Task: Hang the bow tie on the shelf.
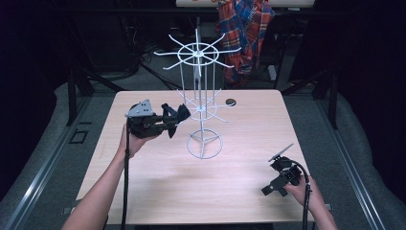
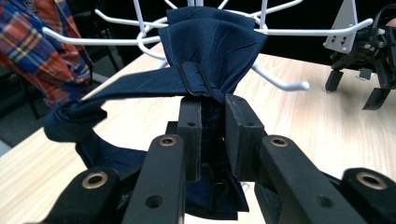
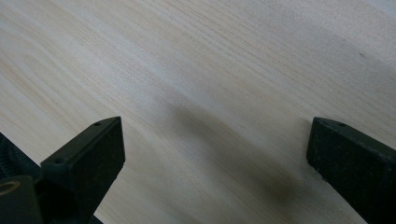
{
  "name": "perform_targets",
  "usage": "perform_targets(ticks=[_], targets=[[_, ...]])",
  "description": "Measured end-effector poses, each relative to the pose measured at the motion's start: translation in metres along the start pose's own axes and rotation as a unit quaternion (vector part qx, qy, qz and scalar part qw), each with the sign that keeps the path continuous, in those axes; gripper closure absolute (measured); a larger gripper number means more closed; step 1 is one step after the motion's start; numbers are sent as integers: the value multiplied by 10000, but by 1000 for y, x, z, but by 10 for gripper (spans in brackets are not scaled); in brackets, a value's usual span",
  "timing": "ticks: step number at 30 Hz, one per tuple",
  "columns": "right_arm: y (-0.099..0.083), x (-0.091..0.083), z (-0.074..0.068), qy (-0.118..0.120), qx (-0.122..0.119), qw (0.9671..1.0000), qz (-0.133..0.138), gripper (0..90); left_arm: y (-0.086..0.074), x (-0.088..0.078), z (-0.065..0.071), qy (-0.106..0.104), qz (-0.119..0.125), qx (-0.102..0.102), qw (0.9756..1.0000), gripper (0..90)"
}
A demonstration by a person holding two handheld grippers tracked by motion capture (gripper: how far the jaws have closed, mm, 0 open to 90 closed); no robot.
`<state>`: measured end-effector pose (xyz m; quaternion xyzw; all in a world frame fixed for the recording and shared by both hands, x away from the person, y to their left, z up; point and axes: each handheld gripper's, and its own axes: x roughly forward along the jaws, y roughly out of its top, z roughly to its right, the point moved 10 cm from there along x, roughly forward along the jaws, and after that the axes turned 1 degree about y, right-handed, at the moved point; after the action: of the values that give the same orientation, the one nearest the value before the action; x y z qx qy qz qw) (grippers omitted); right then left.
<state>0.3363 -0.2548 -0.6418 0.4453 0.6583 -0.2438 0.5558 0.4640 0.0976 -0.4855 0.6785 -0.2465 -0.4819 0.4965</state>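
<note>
1. At the far left of the high view we note the person's left hand [image 1: 131, 139] raised over the pale wooden counter [image 1: 158, 187], carrying the left gripper [image 1: 168, 122] with its grey three-cornered plate on top.
2. We find the left gripper clenched on a dark navy fabric bow tie [image 2: 210, 51]. In the left gripper view the two black pads press the cloth just below the bow's centre band, and the tie's strap [image 2: 79, 121] loops away to the left and folds under the jaws.
3. In the high view the bow tie [image 1: 176, 114] is held off the counter, just beside the lower ring of arms of the white wire display stand [image 1: 203, 108]. In the left gripper view the bow sits right up against the stand's white hooked arms [image 2: 280, 84]; we cannot tell whether it touches them.
4. The stand rests upright on its round wire base near the counter's middle, with a small dark round object [image 1: 231, 101] lying behind it.
5. Beyond the counter, a red and blue plaid cloth [image 1: 244, 28] hangs.
6. At the right, the right gripper [image 1: 273, 188] lies low at the counter's near edge in the person's right hand [image 1: 299, 191], well apart from the stand. Its jaws stand released and wide, with bare wood [image 3: 210, 93] between them.
</note>
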Motion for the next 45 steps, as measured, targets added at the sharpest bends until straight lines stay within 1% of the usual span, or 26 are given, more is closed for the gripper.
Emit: perform_targets(ticks=[1, 2, 6, 7, 8, 9, 10, 11, 13, 14, 15, 16, 17, 19, 25, 26, 27, 29, 30, 32, 34, 35, 36, 39, 41, 45], targets=[[0, 0, 0, -5, -11, 10000, -3, 40, -1, 1, 0, 22, -24, -1, 10000, 775], [0, 0, 0, -3, -16, 10000, -11, 40, -3, 2, -2, 137, -106, 13, 9998, 775], [-1, 0, 0, -24, -13, 10000, -51, 40, -7, 6, -4, 305, -148, -56, 9994, 775], [-1, 0, 1, -50, -51, 10000, -68, 40, -8, 6, -5, 308, -135, -96, 9994, 775], [0, 2, 0, -47, 52, 10000, 59, 40, -8, 6, -5, 302, -102, -135, 9994, 774], [0, 2, 0, -41, 60, 10000, 44, 40, -9, 6, -5, 286, -109, -172, 9994, 773], [-1, 1, 0, -31, 7, 10000, -19, 40, -9, 6, -5, 254, -117, -228, 9993, 770], [-1, 0, 1, -30, -46, 10000, -75, 40, -11, 6, -6, 260, -170, -245, 9992, 765], [-2, 0, 1, -39, -53, 9999, -105, 40, -11, 6, -7, 285, -211, -250, 9991, 765], [0, 3, -1, 4, 100, 9999, 93, 40, -11, 6, -7, 288, -210, -300, 9989, 757], [1, 3, -2, 9, 115, 9999, 110, 40, -12, 6, -8, 311, -212, -310, 9988, 748], [-2, 0, 0, -31, -30, 10000, -82, 40, -12, 5, -9, 307, -233, -327, 9987, 741], [-3, -1, 2, -48, -107, 9998, -178, 40, -12, 5, -9, 310, -195, -374, 9986, 739], [-2, 0, 1, -30, -34, 9999, -93, 40, -12, 5, -11, 326, -225, -423, 9983, 723], [-2, 0, 1, -36, -47, 9999, -95, 40, -9, 1, -14, 404, -115, -590, 9974, 707], [-1, 2, -1, -31, 53, 10000, 19, 40, -9, -1, -14, 413, -106, -608, 9972, 707], [0, 2, -1, -38, 61, 10000, 37, 40, -8, -1, -14, 446, -76, -649, 9969, 703], [-1, 2, 0, -17, 18, 10000, -9, 40, -6, -3, -14, 432, -14, -727, 9964, 703], [-1, 2, -1, -44, 61, 10000, 34, 40, -5, -5, -14, 487, -14, -763, 9959, 703], [-1, 2, -1, -28, 38, 10000, 6, 40, -3, -6, -14, 495, -10, -839, 9952, 705], [-1, 2, -1, -31, 50, 10000, 23, 41, -2, -6, -15, 611, -36, -914, 9939, 724], [-2, 1, 0, -17, -32, 10000, -74, 41, -2, -5, -16, 654, -69, -933, 9935, 739], [-3, 0, 1, -29, -85, 9999, -148, 41, -1, -5, -17, 711, -43, -969, 9927, 756], [-2, 1, 0, -24, -58, 9999, -125, 41, 0, -2, -17, 783, -118, -996, 9919, 818], [-3, 1, 1, -32, -68, 9999, -143, 41, 0, 1, -15, 761, -156, -990, 9921, 854], [-3, 1, 1, -48, -72, 9998, -153, 41, 1, 4, -15, 780, -128, -977, 9921, 871]])
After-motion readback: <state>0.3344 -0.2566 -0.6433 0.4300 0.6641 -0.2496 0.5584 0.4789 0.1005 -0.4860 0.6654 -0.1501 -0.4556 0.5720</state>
